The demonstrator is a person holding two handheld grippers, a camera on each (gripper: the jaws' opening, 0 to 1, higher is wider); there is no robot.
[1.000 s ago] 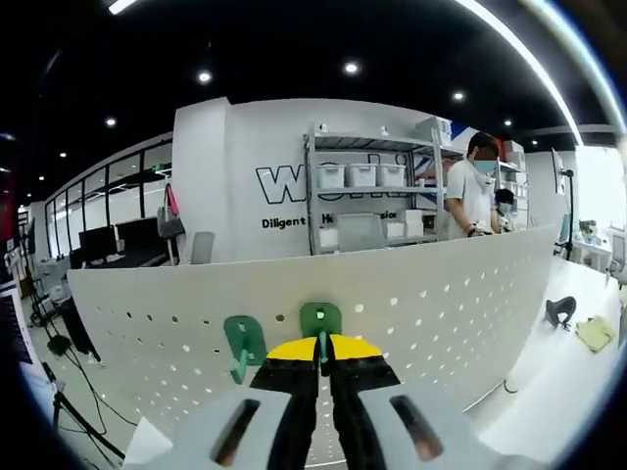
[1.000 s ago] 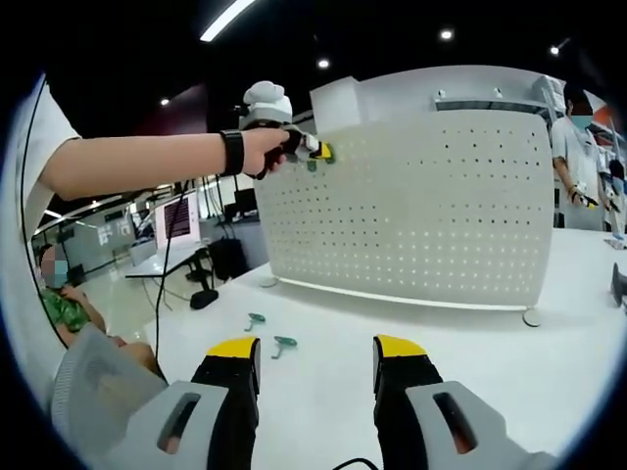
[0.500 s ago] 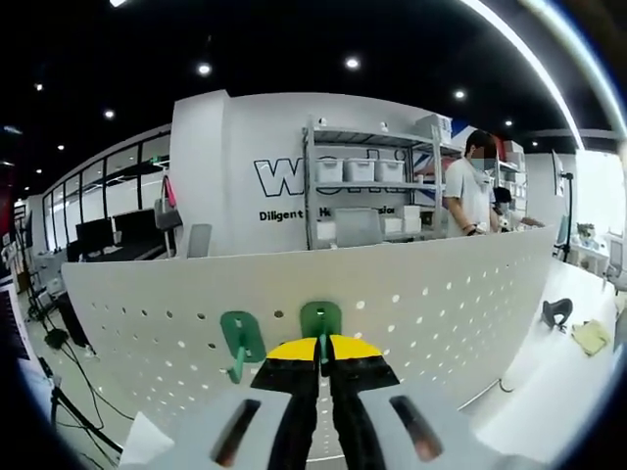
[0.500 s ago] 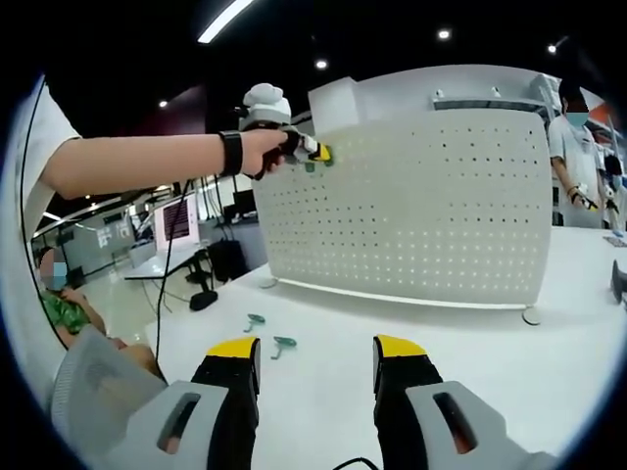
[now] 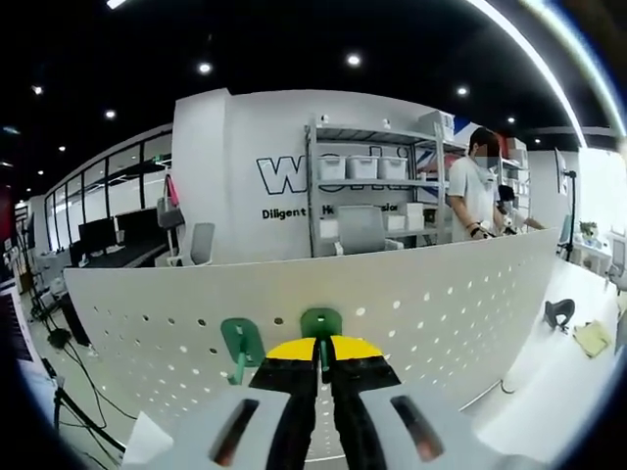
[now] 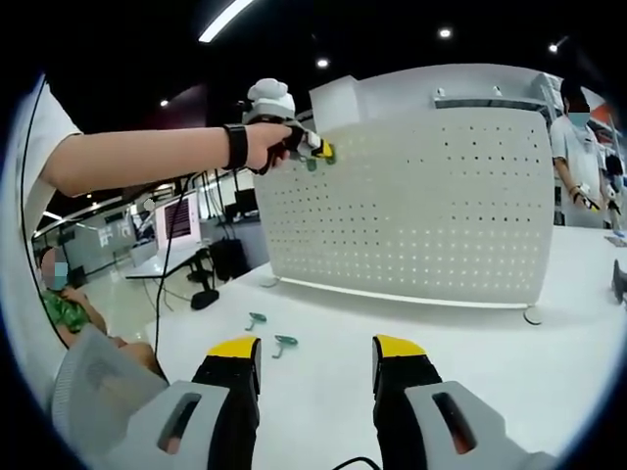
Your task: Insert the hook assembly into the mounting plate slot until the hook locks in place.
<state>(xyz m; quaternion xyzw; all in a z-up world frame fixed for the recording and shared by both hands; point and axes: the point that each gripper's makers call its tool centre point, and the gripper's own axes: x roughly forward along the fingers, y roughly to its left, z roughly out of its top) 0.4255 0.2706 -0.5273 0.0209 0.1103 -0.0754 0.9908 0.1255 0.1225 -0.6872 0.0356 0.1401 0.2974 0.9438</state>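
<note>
My left gripper (image 5: 324, 345) is shut on a green hook (image 5: 320, 324), whose flat plate sits against the top row of holes of the white pegboard (image 5: 441, 304). A second green hook (image 5: 241, 345) hangs on the board just to its left. In the right gripper view the same left gripper (image 6: 318, 153), held by a person's hand, presses at the upper left corner of the pegboard (image 6: 421, 196). My right gripper (image 6: 316, 351) stands open low over the white table (image 6: 470, 333). Two loose green hooks (image 6: 285, 343) (image 6: 255, 318) lie on the table ahead of it.
A person in white (image 5: 475, 186) stands behind the board by metal shelving (image 5: 367, 186). A dark object (image 5: 560, 311) and a yellowish cloth (image 5: 594, 334) lie on the table at right. A seated person (image 6: 64, 304) is at far left, beyond the table edge.
The left gripper has barely shifted; it stays on the hook at the board's top edge. The right gripper and loose hooks have not moved.
</note>
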